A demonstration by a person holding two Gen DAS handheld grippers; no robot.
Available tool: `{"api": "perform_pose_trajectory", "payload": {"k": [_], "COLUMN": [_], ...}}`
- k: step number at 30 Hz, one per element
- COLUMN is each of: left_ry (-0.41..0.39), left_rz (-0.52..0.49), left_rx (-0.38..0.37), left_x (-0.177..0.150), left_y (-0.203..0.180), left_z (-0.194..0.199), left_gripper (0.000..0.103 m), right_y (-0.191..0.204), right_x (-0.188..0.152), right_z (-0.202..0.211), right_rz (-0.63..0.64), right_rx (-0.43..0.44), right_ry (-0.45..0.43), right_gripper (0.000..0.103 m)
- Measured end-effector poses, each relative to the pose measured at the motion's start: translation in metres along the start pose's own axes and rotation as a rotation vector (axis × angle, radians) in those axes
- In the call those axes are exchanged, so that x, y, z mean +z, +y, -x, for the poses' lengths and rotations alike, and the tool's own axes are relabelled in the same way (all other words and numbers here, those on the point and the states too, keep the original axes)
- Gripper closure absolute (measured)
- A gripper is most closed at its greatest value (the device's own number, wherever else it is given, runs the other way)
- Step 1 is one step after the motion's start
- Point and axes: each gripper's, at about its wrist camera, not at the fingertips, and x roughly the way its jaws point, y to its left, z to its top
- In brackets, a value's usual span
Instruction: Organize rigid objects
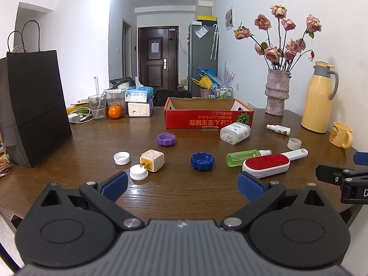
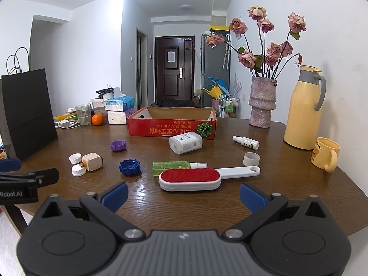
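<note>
Left wrist view shows the left claw (image 1: 181, 187) spread wide, empty, above the dark wood counter (image 1: 174, 191); red box (image 1: 208, 113) sits mid-counter, caps and lint brush (image 1: 266, 163) before it, hallway door (image 1: 158, 57) behind; right wrist view shows the right claw (image 2: 182, 195) likewise released, nearer the brush.

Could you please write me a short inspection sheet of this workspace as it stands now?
Surface: wooden table, glossy.
Job's things: red cardboard box; lint brush, green bottle, blue cap, purple cap loose in front of it.
Clutter: black paper bag, orange, vase of roses, yellow thermos, mug.
Grippers: left gripper and right gripper open, empty.
Cables: white charger cable by the bag.
Surroundings: dark door, fridge.
</note>
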Motion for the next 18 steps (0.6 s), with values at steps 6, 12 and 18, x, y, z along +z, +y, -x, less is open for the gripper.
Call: {"api": "perform_pose_trajectory", "payload": {"k": [6,12,18], "left_ry": [0.009,0.02,0.037], "left_rz": [0.003,0.005,0.011], "left_rx": [0.004,0.005,0.012], "left_x": [-0.008,-0.005,-0.002], "left_y": [0.005,0.006,0.008], "left_z": [-0.008,-0.012,-0.02], "left_gripper": [0.0,0.0,0.0], "right_y": [0.0,0.0,-0.002], "right_x": [-0.001,0.0,0.001], "right_z": [-0.004,-0.008,-0.017], "right_rz": [-0.002,-0.003,-0.01], "right_rx": [0.001,0.0,-0.003], "right_ry": [0.008,0.017,0.03], "right_gripper": [0.0,0.0,0.0]}}
